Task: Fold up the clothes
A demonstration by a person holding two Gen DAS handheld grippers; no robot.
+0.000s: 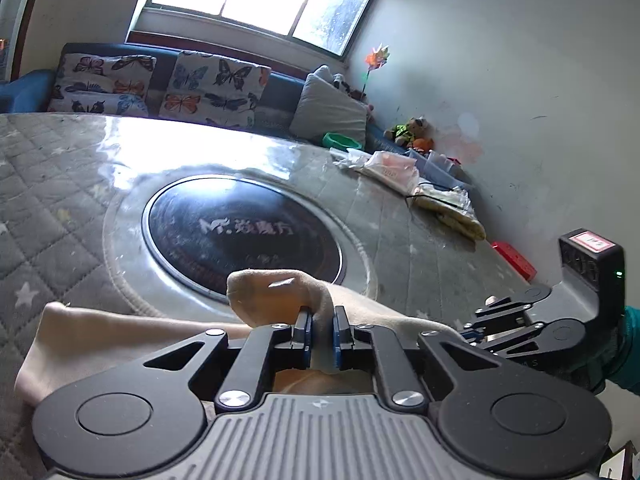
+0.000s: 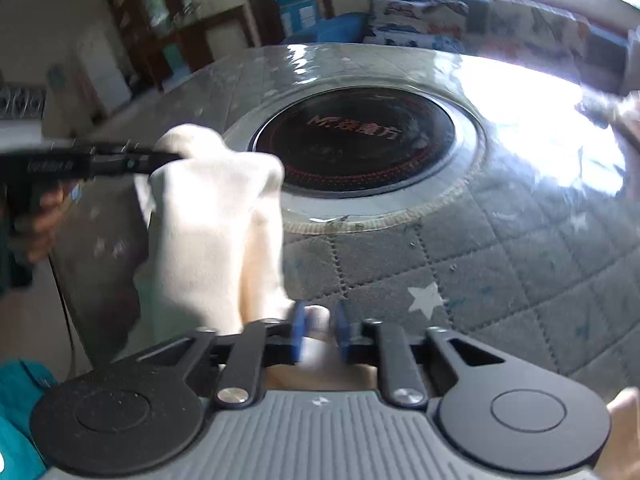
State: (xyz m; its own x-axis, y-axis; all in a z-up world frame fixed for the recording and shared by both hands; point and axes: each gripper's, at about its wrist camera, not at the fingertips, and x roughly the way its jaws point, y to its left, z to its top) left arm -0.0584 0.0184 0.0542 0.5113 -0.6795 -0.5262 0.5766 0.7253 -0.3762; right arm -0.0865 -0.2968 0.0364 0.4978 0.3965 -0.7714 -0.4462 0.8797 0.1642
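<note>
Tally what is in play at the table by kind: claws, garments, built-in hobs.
Claws: 2, left claw and right claw, both pinching the cloth
Garments: 1, cream garment
Hobs: 1, round black hob
Total: 4

"Mr." on black cooktop
</note>
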